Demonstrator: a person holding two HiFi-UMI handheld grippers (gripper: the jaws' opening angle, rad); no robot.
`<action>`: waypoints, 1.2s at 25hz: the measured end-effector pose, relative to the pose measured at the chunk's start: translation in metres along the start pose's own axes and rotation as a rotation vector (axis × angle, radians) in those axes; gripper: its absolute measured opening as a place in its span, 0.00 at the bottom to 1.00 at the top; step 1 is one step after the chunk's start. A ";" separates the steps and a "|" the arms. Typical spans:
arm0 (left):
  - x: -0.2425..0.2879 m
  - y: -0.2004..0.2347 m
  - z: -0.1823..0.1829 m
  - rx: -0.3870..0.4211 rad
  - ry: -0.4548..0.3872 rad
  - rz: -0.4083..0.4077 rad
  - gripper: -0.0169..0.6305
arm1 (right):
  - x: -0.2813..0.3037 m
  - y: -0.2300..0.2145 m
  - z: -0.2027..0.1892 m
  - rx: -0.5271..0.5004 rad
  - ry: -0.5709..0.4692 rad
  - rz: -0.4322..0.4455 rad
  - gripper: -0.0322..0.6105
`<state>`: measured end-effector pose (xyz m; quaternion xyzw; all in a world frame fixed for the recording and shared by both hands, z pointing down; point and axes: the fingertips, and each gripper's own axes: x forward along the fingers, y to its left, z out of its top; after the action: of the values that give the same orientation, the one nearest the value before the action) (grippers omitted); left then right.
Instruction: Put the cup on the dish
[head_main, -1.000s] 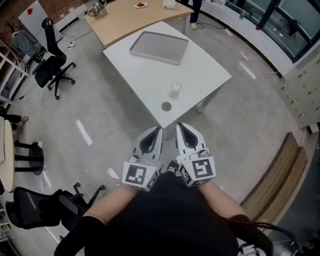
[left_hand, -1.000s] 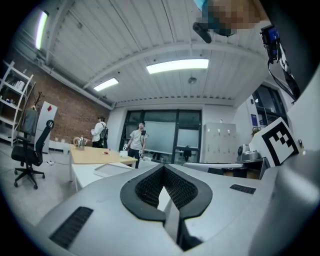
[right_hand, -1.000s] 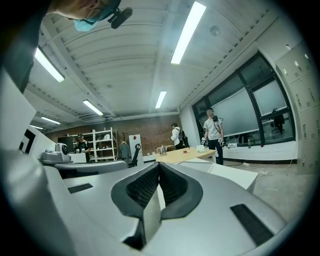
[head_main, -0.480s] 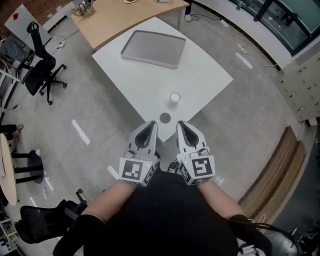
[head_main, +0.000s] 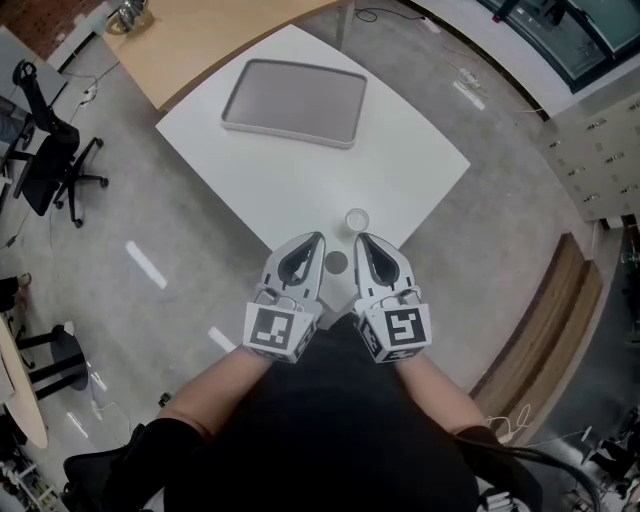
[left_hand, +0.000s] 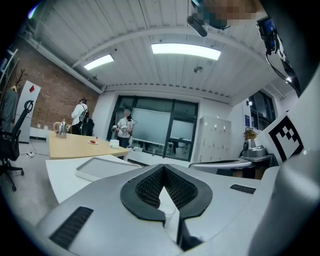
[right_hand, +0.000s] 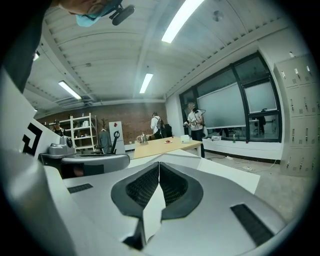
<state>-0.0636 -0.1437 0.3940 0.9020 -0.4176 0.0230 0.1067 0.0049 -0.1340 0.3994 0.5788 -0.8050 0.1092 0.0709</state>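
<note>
A small clear cup stands upright near the near corner of the white table. A small dark round dish lies just nearer than it, apart from the cup. My left gripper and right gripper hang side by side over that corner, one on each side of the dish, both shut and empty. In the left gripper view the gripper has its tips touching, and the cup shows low in the gap behind them. The right gripper is also shut with nothing in it.
A grey rectangular tray lies on the far half of the white table. A wooden table stands behind it. Office chairs stand on the concrete floor at the left. People stand far off by the windows.
The table has come nearer and lower in the head view. Both grippers now reach over its near corner, with the dish between them and the cup just beyond. Jaws stayed shut.
</note>
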 end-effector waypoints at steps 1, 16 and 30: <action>0.005 0.005 -0.002 -0.004 0.011 -0.004 0.04 | 0.006 -0.003 -0.002 0.001 0.006 -0.010 0.07; 0.071 0.024 -0.044 -0.036 0.144 0.021 0.04 | 0.049 -0.065 -0.051 0.031 0.156 -0.021 0.07; 0.101 0.038 -0.102 -0.006 0.196 0.038 0.04 | 0.079 -0.070 -0.143 0.019 0.370 0.102 0.42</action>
<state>-0.0222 -0.2213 0.5136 0.8871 -0.4223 0.1118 0.1491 0.0437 -0.1913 0.5627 0.5079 -0.8055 0.2250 0.2065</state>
